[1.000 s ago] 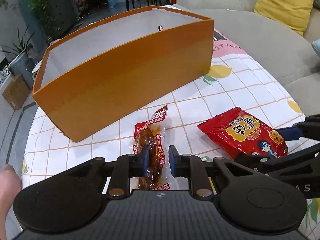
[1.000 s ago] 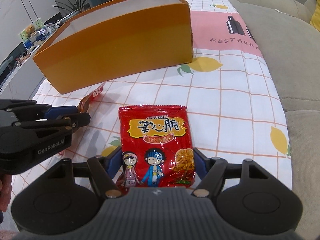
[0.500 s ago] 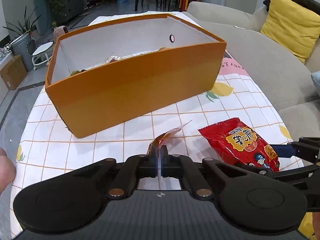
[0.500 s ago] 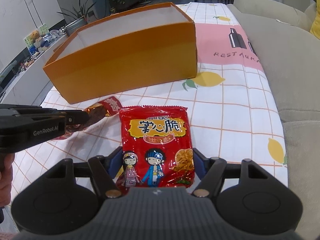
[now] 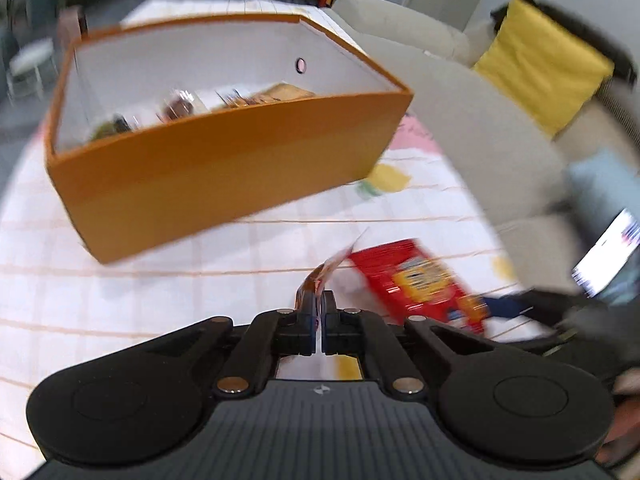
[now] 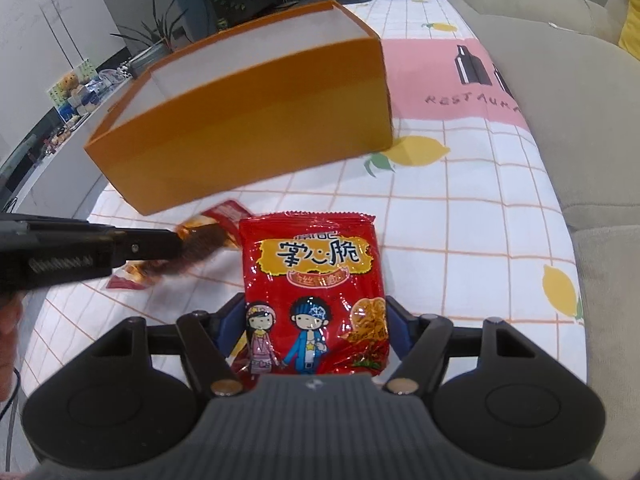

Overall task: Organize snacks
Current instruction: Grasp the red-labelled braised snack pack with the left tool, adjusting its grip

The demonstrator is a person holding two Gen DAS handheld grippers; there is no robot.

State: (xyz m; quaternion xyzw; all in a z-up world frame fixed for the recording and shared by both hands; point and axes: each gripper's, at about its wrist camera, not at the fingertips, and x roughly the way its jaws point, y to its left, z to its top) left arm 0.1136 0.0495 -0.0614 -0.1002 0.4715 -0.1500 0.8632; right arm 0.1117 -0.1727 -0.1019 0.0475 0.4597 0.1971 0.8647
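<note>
At the bottom of the right wrist view the right tongs [image 6: 316,320] stand spread around the lower part of a red bag [image 6: 314,292]; a blue pad sits just beside each edge of it, but whether they press on it cannot be told, and the bag lies flat on the desk [image 6: 460,208], which wears a white checked cloth with lemons. At the left edge of that view the left tongs [image 6: 176,242] reach in level, pressed together on a brown snack pack [image 6: 202,246], whose red end pokes toward the upper right and whose other end hangs below the fingers, clear of the cloth. In the left wrist view, which is blurred, the same tongs [image 5: 319,312] sit at lower centre with their fingers nearly touching, the pack [image 5: 326,270] pinched edge-on between them and sticking up past the tips; the red bag [image 5: 420,280] lies to the right of centre. Farther back an orange box [image 5: 224,168] stands on the desk, white inside, open on top, with several wrapped snacks [image 5: 180,106] on its floor. A grey sofa [image 5: 480,128] runs along the right, with a yellow cushion [image 5: 544,64] at upper right.
</note>
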